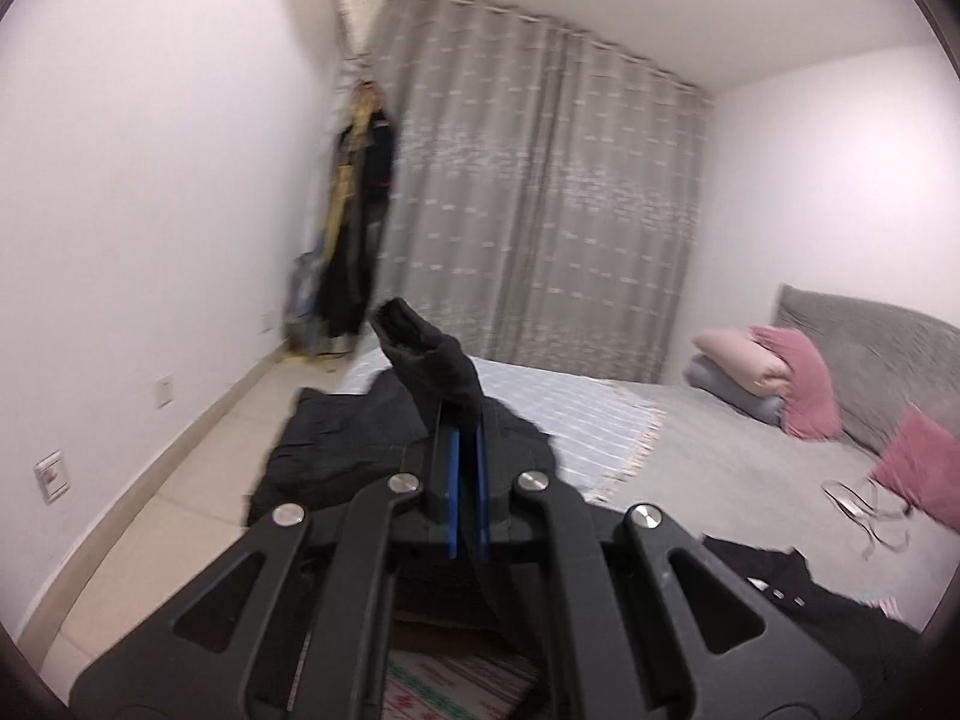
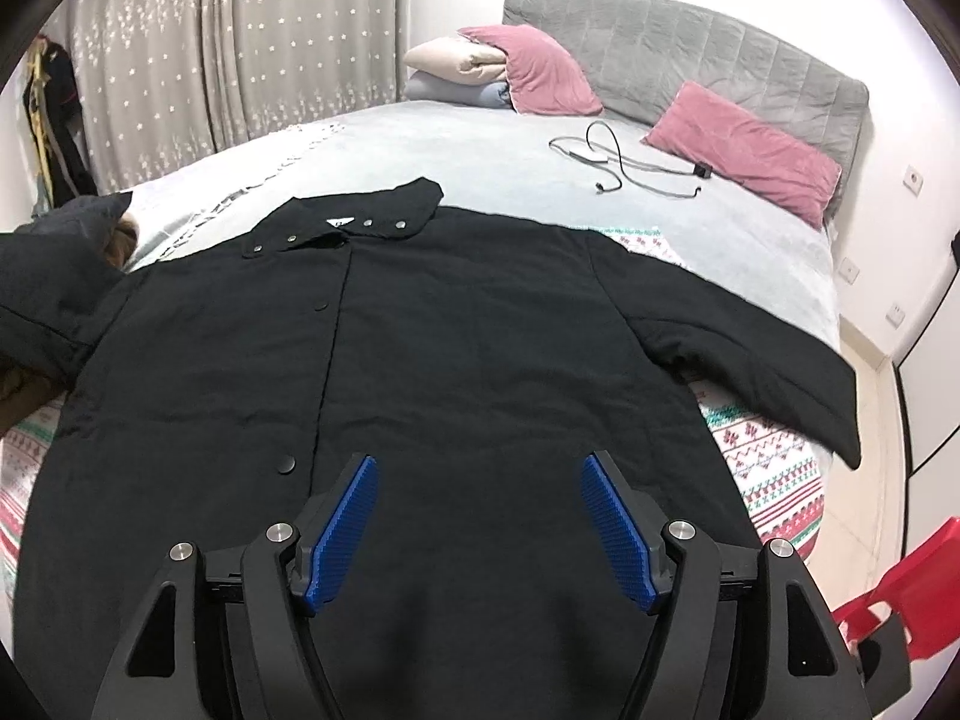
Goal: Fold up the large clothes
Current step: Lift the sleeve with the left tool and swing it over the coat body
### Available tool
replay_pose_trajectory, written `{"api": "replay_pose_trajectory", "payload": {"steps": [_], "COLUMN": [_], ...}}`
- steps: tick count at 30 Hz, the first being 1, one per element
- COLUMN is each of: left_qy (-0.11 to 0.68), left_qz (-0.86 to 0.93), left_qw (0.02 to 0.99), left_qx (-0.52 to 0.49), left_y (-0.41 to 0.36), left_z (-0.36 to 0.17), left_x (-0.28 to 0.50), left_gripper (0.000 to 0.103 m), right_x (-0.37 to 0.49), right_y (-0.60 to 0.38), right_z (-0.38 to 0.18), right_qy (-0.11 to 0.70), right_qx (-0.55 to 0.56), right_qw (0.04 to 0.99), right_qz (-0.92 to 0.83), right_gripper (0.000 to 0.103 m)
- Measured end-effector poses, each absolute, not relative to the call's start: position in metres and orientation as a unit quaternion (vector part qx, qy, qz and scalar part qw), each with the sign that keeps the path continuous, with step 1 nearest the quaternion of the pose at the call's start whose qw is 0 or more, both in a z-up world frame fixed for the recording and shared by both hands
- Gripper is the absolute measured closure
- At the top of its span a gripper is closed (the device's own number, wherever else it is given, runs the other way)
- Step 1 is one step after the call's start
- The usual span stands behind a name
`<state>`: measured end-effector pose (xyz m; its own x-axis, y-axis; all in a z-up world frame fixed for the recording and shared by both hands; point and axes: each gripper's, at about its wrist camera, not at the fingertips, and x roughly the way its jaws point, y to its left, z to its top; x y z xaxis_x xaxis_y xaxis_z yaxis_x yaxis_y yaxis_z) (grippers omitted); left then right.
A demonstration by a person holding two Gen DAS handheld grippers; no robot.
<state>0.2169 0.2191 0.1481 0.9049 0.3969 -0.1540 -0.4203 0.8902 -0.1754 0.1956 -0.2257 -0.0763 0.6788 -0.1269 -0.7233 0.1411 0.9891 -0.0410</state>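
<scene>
- Far left, right wrist view: hanging clothes [image 2: 51, 114] against the wall beside the grey curtain [image 2: 240, 42]
- Left gripper [image 1: 465, 420]: blue pads pressed together, shut on the black sleeve [image 1: 432, 354] of the coat; cuff sticks up above the fingertips, lifted clear of the bed
- Same sleeve seen at left edge of right wrist view, raised and bunched off the bed [image 2: 480, 138]
- Black coat [image 2: 420, 330] lies front-up across the near part of the bed, on a patterned blanket [image 2: 774, 468]; collar [image 2: 360, 219] toward the headboard, other sleeve [image 2: 768, 360] stretched flat to the right
- Right gripper [image 2: 480, 516]: jaws wide apart, nothing between the pads, hovering over the coat's lower front
- Beyond the collar: folded bedding [image 2: 456, 72] with a pink pillow [image 2: 540, 69] leaning on it
- Cable [image 2: 624, 165] loose on grey sheet, well apart from the coat
- Second pink pillow [image 2: 744, 150] against grey headboard [image 2: 690, 42]
- Red object [image 2: 912, 588] at lower right edge, off the bed; cannot tell what it is
</scene>
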Motion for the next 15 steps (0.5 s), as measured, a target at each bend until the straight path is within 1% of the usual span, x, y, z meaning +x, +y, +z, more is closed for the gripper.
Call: {"api": "replay_pose_trajectory", "payload": {"steps": [5, 9, 12, 15], "left_qy": [0.067, 0.078, 0.102, 0.131], "left_qz": [0.136, 0.083, 0.03, -0.017], "left_qw": [0.983, 0.991, 0.993, 0.99], "left_qx": [-0.1, -0.066, -0.055, -0.042], "left_y": [0.183, 0.138, 0.099, 0.057], "left_z": [0.16, 0.159, 0.156, 0.145], "left_x": [0.22, 0.222, 0.232, 0.245], "left_gripper": [0.097, 0.097, 0.097, 0.097], "right_x": [0.199, 0.2, 0.203, 0.207], "right_y": [-0.237, -0.248, -0.256, -0.267], "right_z": [-0.08, -0.079, -0.079, -0.082], "right_qy": [0.406, 0.401, 0.404, 0.413], "right_qx": [0.034, 0.048, 0.073, 0.111], "right_qw": [0.911, 0.912, 0.911, 0.904], "right_qz": [-0.069, -0.074, -0.049, -0.011], "right_gripper": [0.029, 0.027, 0.023, 0.023]}}
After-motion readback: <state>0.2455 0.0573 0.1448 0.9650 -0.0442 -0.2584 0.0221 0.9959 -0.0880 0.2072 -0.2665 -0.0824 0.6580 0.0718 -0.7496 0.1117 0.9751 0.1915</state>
